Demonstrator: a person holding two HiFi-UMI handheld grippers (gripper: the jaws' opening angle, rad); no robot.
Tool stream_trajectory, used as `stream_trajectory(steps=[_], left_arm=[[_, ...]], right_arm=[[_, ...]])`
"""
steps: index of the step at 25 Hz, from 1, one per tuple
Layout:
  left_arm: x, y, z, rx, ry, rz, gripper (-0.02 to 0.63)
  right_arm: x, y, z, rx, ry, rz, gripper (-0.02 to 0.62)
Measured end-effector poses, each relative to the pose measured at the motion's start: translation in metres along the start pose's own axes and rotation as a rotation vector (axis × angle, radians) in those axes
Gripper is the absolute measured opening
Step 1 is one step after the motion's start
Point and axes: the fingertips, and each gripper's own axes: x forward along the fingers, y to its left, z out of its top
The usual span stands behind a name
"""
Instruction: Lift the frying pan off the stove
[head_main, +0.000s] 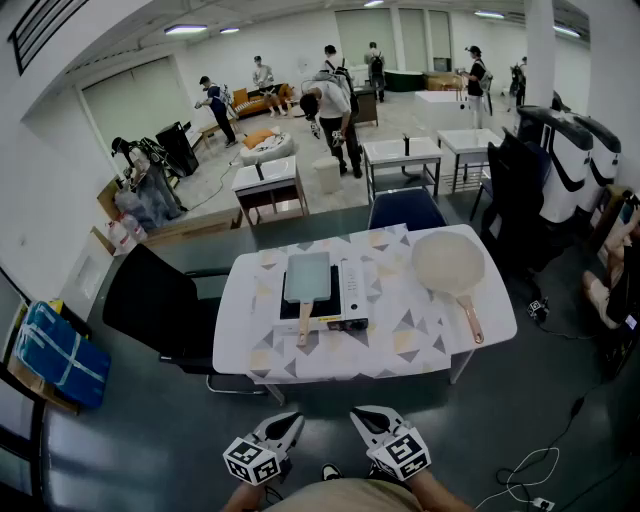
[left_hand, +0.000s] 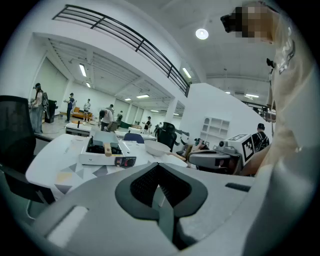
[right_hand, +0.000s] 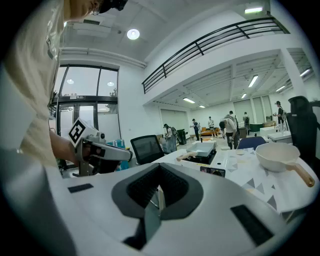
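- The frying pan (head_main: 307, 277), a pale rectangular one, sits flat on the stove (head_main: 346, 291), with its wooden handle (head_main: 303, 327) sticking out over the stove's front edge towards the person.
- The stove stands near the middle of the counter (head_main: 400, 350), which has a white top scattered with grey and yellow triangles.
- A round pan (head_main: 448, 263), cream coloured, rests on the counter to the right of the stove and apart from it, its wooden handle also angled towards the near edge.
- The left tongs (head_main: 288, 425) are held low and close to the person's body, well short of the counter. They are pressed together with nothing between them.
- The right tongs (head_main: 365, 418) sit just beside the left ones at the same height, also well back from the counter. Their tips meet too and hold nothing.
- Both tongs point roughly towards the counter and tip slightly downwards, neither touching the pan or the stove.
- A black chair (head_main: 150, 300) stands at the counter's left end, and a blue chair (head_main: 405, 208) is tucked in at the far side.
- Further back in the room, several people stand among other white tables.
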Motion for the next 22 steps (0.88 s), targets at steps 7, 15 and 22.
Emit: stream_trajectory(steps=[7, 15, 22], left_arm=[[-0.004, -0.011, -0.015, 0.029, 0.05, -0.031, 0.0], [-0.012, 0.011, -0.002, 0.068, 0.026, -0.012, 0.0], [-0.019, 0.032, -0.012, -0.017, -0.012, -0.035, 0.0]], right_arm=[[0.005, 0.003, 0.0, 0.002, 0.008, -0.005, 0.003], [0.017, 0.007, 0.014, -0.018, -0.007, -0.028, 0.003], [0.026, 0.016, 0.002, -0.024, 0.037, -0.068, 0.003]])
